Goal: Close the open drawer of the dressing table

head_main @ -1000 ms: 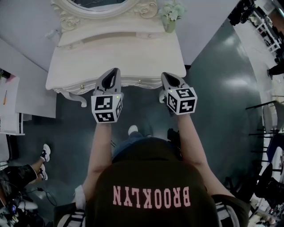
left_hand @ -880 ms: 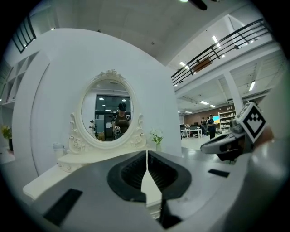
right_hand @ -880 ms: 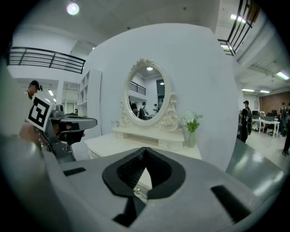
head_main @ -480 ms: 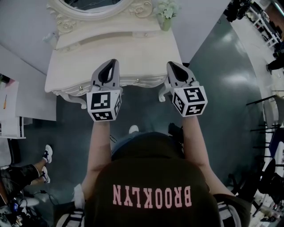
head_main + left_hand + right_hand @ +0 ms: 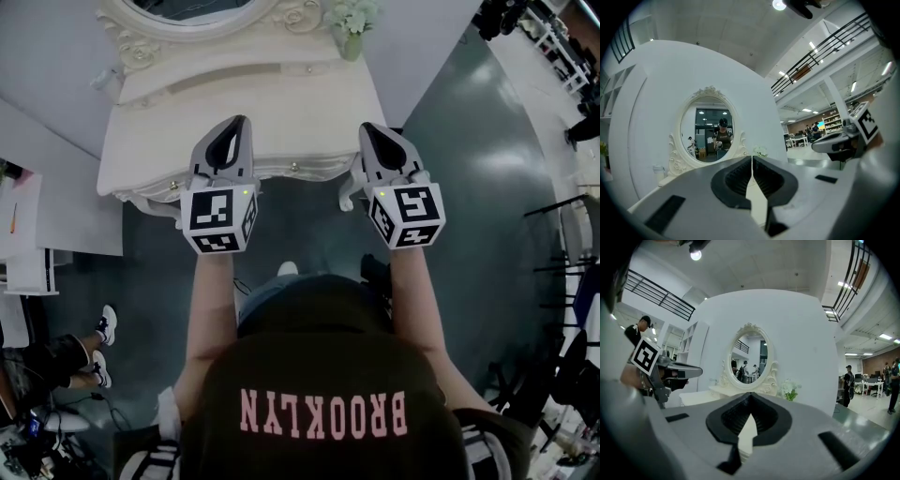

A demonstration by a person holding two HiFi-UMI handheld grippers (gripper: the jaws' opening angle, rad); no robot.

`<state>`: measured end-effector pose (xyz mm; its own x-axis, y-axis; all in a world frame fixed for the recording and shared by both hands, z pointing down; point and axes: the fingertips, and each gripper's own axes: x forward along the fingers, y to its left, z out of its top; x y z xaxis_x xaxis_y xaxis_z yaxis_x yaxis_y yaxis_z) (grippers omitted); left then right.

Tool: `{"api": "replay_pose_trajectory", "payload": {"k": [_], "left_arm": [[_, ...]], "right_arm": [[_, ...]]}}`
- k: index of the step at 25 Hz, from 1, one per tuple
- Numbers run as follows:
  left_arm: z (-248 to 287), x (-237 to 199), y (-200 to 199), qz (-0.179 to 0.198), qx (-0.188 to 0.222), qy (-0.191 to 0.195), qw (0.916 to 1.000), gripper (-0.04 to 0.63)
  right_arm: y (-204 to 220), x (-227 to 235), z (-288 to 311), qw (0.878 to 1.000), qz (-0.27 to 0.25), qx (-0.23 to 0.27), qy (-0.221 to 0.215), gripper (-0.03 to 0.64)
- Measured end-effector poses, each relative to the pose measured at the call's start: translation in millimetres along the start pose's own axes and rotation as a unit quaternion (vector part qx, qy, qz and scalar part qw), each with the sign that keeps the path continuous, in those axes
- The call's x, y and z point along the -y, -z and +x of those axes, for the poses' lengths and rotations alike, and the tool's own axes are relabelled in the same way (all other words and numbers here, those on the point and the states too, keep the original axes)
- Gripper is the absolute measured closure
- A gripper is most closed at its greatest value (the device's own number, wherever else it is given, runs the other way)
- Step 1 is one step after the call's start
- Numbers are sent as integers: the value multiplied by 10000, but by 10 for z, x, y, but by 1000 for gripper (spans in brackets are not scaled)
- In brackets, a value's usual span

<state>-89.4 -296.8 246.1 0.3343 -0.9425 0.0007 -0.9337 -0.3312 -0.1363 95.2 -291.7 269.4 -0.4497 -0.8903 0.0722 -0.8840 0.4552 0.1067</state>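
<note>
Looking down from the head view, we've got the white dressing table (image 5: 281,103) right up against the pale wall, its oval carved mirror (image 5: 202,11) at the back and a little vase of pale flowers (image 5: 351,26) on the back right corner. And there's the drawer (image 5: 292,169): its front, with a small knob, runs along under the curved front edge of the top and, as far as this view shows, sits in line with the rest of the table front. Both tools are out in front of it, side by side and well apart, both pointing towards the mirror. The left gripper (image 5: 241,122) is over the left half of the front edge with its marker cube (image 5: 222,217) nearest the person. Its own view shows the two dark pads pressed tip to tip, a hairline seam between them and nothing caught there. The right gripper (image 5: 367,127) is over the right end of the front edge. Same story: jaws fully together, tips meeting, empty, with just the pale table top showing through the gap behind the pads. Neither tool is touching the table in the gripper views; both hang in the air about level with the mirror. Off to the left, someone's shoe (image 5: 106,323) rests on the dark floor (image 5: 469,187).
</note>
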Motion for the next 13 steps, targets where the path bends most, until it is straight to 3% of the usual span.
{"api": "replay_pose_trajectory", "payload": {"k": [13], "left_arm": [[-62, -44, -16, 56, 23, 37, 10000, 586]], "right_arm": [[-181, -29, -88, 9992, -146, 320, 204, 620]]}}
